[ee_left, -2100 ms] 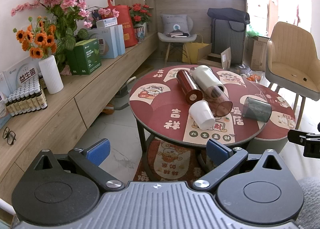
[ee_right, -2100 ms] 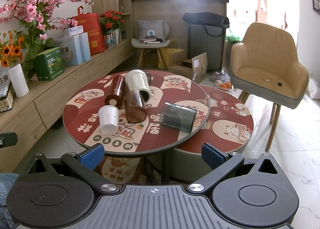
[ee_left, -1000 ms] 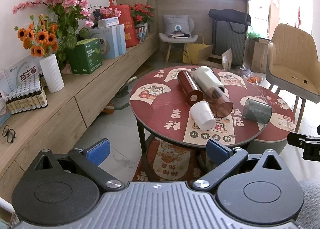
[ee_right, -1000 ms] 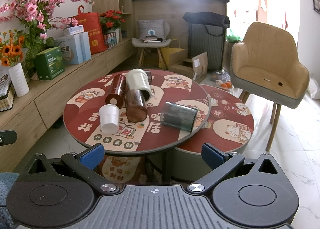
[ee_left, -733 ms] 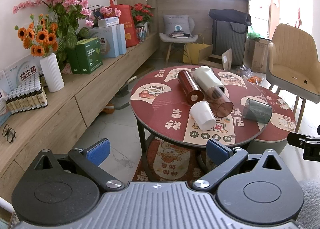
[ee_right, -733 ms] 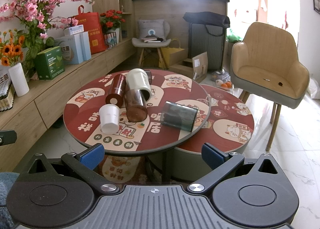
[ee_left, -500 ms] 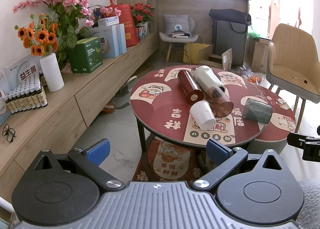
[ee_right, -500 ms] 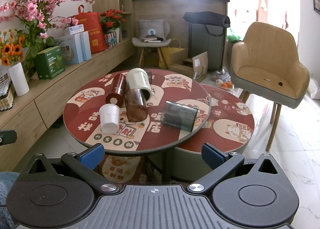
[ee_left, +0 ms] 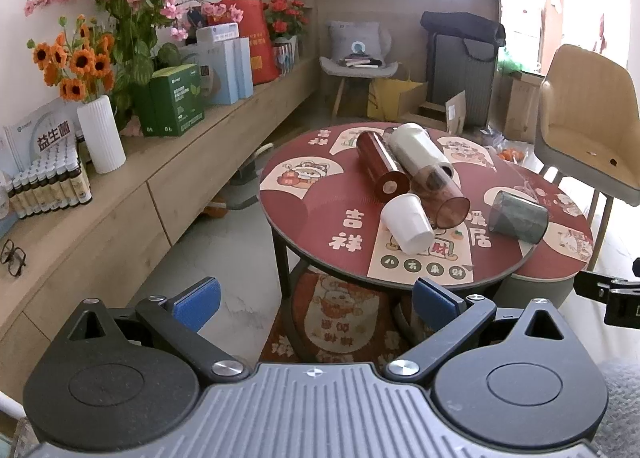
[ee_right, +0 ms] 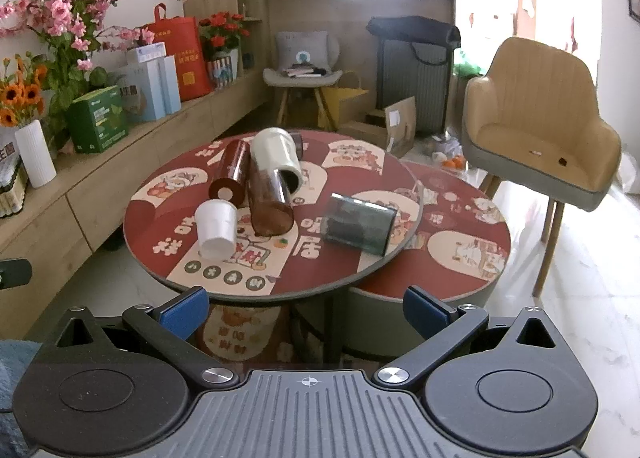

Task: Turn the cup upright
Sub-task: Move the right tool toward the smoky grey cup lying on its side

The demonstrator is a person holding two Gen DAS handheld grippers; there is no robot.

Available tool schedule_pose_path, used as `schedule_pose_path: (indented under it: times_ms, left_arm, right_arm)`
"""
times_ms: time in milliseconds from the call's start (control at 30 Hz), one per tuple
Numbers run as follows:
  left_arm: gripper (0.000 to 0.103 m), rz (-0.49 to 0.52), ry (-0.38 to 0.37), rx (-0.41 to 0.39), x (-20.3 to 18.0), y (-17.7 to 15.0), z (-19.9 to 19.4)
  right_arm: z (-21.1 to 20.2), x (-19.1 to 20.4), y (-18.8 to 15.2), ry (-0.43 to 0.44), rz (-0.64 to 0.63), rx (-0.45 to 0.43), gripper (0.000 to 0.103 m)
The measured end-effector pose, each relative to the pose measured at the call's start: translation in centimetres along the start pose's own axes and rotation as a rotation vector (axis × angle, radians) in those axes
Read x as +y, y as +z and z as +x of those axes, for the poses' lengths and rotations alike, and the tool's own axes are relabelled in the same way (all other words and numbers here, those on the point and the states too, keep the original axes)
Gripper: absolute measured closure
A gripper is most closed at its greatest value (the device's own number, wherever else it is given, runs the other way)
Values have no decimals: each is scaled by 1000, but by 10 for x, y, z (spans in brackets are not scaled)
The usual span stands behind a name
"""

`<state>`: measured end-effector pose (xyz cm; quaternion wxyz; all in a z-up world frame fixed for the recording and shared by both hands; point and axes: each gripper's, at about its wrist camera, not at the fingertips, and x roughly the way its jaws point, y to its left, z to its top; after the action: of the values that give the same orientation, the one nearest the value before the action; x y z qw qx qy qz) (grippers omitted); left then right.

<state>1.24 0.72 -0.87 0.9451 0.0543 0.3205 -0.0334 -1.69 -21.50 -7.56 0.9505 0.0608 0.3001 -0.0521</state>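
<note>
Several cups lie on their sides on a round red table (ee_left: 320,209) (ee_right: 168,217): a small white cup (ee_left: 407,223) (ee_right: 216,229), a clear brown cup (ee_left: 444,197) (ee_right: 269,202), a dark red cup (ee_left: 380,165) (ee_right: 231,171), a large cream cup (ee_left: 418,151) (ee_right: 277,155) and a grey-green cup (ee_left: 518,217) (ee_right: 358,226). My left gripper (ee_left: 316,300) is open and empty, short of the table's near edge. My right gripper (ee_right: 306,308) is open and empty, also short of the table.
A lower round red table (ee_right: 468,234) sits to the right. A beige chair (ee_right: 536,129) stands beyond it. A long wooden sideboard (ee_left: 100,213) with vases, boxes and bottles runs along the left. The right gripper's edge shows in the left wrist view (ee_left: 608,292).
Both views have crept slightly closer to the table. The cups have not moved and both grippers stay open.
</note>
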Motion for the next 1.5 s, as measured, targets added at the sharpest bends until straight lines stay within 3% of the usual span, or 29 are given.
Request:
schedule_pose_path:
  times_ms: [367,500,600,700,967,1200,1500]
  left_arm:
    - [0,-5,1,66,1,4,44]
    - [0,-14,13,73,5,13,71]
    - [0,-33,21,75,9,23,96]
    - [0,-47,28,88,10,29,120]
    - [0,-76,9,121,16,31,155]
    - [0,-90,2,149,21,24,164]
    - [0,-95,-9,152,20,24,165]
  right_arm:
    - [40,-14,6,-20,-15,57,0]
    - [77,-34,20,1,-42,55,0]
    - [117,-53,33,-30,-62,85,0]
    - [152,-59,45,-61,-146,81,0]
    - [217,-44,64,-11,-481,159,0]
    - [242,-36,71,40,-564,220,0]
    - [252,-38,72,40,-618,261,1]
